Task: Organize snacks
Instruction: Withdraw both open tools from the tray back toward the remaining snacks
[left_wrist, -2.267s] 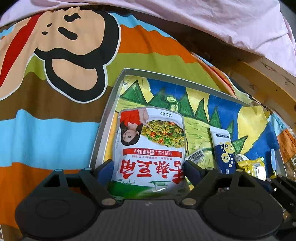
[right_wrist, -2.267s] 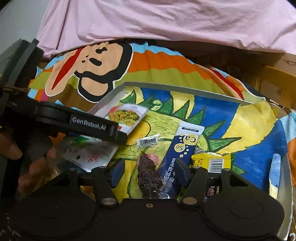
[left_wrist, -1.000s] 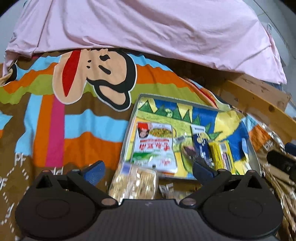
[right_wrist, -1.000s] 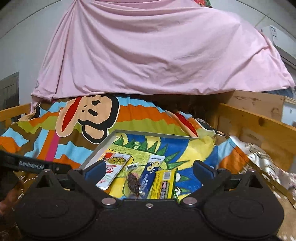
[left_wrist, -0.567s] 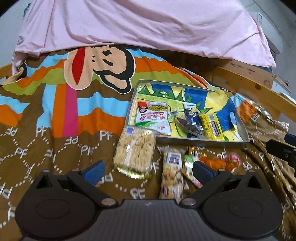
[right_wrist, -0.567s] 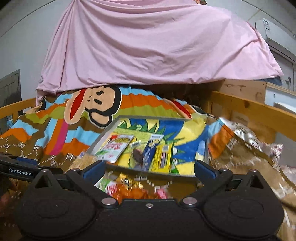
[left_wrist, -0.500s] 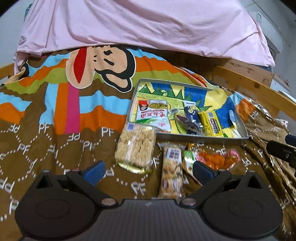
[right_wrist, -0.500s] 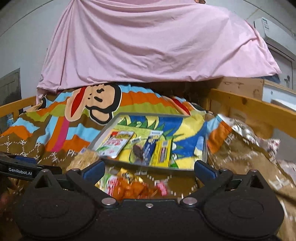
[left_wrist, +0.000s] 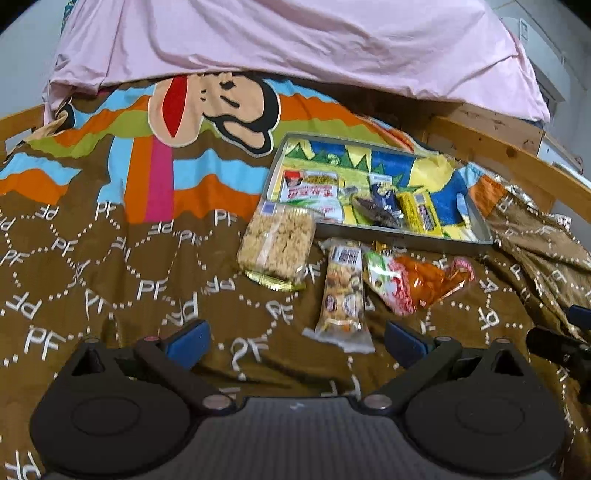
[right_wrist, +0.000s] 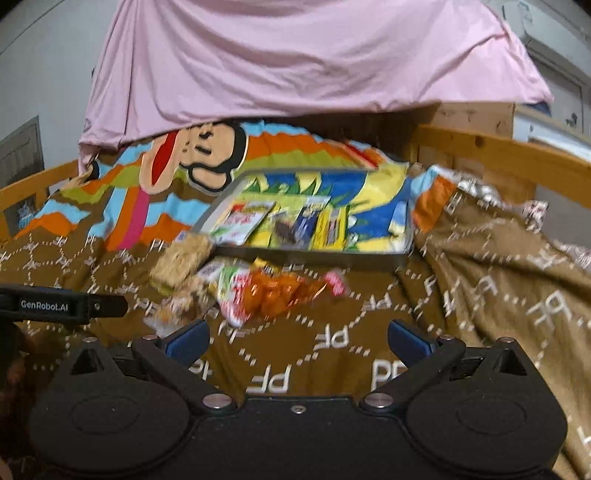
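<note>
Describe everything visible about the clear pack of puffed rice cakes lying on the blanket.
The pack of puffed rice cakes is a clear plastic wrapper over pale, grainy beige blocks, with a small blue-and-white label at its far corner and a gold edge at its near end. It lies flat on the brown patterned blanket, outside the metal tray; its far end reaches the tray's near left corner. Neither gripper touches it. The right wrist view shows it blurred.

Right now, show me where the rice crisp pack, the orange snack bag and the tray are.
rice crisp pack (left_wrist: 277, 242), left wrist view, middle of clear wrapper.
orange snack bag (left_wrist: 424, 282), left wrist view, orange middle.
tray (left_wrist: 406, 236), left wrist view, near metal wall.
</note>
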